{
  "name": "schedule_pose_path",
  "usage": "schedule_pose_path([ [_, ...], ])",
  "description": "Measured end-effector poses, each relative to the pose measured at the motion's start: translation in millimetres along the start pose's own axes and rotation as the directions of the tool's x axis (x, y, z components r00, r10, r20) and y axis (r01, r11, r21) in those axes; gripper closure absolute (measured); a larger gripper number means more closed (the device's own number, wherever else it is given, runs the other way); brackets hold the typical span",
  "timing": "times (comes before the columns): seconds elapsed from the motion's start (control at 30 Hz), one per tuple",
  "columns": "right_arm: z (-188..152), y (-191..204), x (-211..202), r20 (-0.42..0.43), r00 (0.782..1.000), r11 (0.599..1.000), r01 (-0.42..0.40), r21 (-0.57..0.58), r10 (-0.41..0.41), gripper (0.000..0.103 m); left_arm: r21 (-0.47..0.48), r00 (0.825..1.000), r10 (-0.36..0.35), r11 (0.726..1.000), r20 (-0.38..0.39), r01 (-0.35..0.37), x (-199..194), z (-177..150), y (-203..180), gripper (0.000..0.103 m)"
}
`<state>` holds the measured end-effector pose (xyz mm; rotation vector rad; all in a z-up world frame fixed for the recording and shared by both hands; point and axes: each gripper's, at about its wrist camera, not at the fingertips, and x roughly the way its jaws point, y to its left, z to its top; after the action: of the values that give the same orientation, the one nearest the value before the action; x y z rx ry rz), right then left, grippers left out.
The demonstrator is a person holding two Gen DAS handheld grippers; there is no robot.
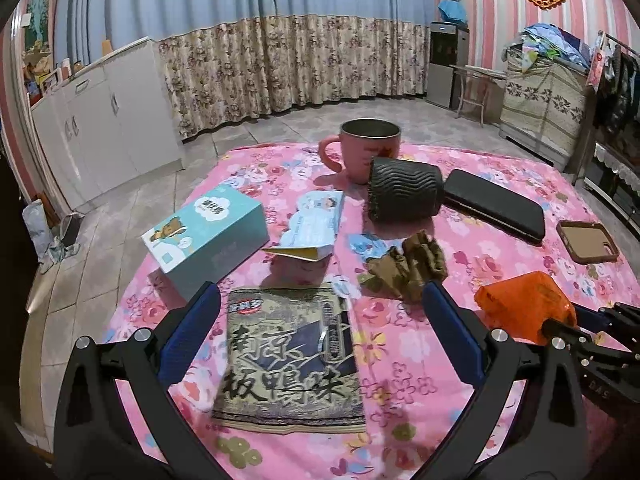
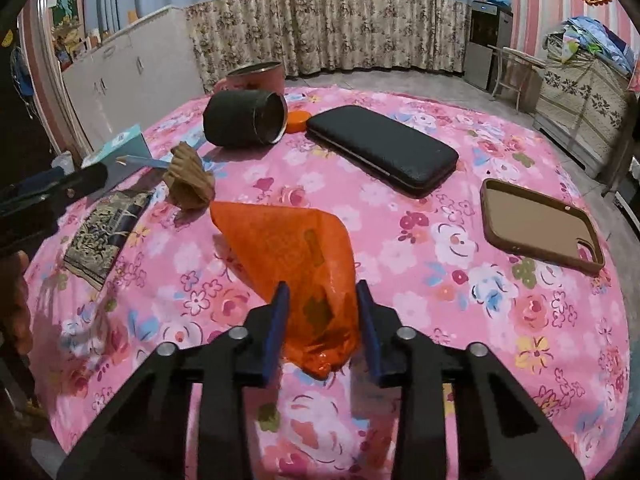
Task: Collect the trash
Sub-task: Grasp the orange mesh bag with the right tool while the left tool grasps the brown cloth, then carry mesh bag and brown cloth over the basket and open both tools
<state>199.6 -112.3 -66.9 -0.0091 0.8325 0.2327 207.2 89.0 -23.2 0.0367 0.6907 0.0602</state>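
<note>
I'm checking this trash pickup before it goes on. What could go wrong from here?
1. The right gripper holds the orange bag only by its bunched end; the thin plastic might slip out.
2. The left gripper is open around the flat snack packet, which may slide on the tablecloth instead of lifting.
3. The crumpled brown paper lies beside the left gripper's right finger and could get knocked.

Glossy crinkled orange plastic bag (image 2: 296, 264), crumpled matt brown paper (image 1: 408, 272) at its eleven o'clock, shiny foil snack packet (image 1: 290, 360), floral cloth on bench (image 2: 440, 320), ribbed matt black cup (image 1: 404, 192)
</note>
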Motion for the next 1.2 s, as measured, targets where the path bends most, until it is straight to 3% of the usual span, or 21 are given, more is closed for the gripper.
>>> schedule_pose_path([
  [0.17,3,-15,-11,0.028,1.000,1.000,0.004,0.020,-0.004,0.083,-0.032,0.997,-0.069,0.997,-0.031,0.068,9,4,-12,0.006],
  [0.33,8,-39,-24,0.061,0.998,0.998,0.021,0.053,-0.024,0.084,-0.016,0.993,-0.104,0.995,-0.061,0.103,26,6,-34,0.006],
  [0.57,9,-66,-36,0.088,0.995,0.994,0.042,0.100,-0.051,0.084,0.030,0.991,-0.078,0.996,-0.111,0.081,55,9,-56,0.007],
  [0.67,9,-74,-39,0.093,0.994,0.992,0.046,0.114,-0.057,0.084,0.030,0.986,-0.092,0.995,-0.140,0.097,65,9,-60,0.015],
  [0.83,9,-83,-45,0.103,0.993,0.991,0.049,0.128,-0.062,0.084,-0.024,0.978,-0.117,0.993,-0.174,0.114,77,8,-56,0.041],
  [1.0,6,-90,-56,0.116,0.991,0.990,0.056,0.132,-0.072,0.084,-0.037,0.979,-0.136,0.991,-0.151,0.132,71,11,-56,0.052],
  [1.2,4,-101,-83,0.151,0.985,0.986,0.062,0.152,-0.085,0.084,-0.027,0.983,-0.151,0.989,-0.109,0.149,40,18,-65,0.052],
])
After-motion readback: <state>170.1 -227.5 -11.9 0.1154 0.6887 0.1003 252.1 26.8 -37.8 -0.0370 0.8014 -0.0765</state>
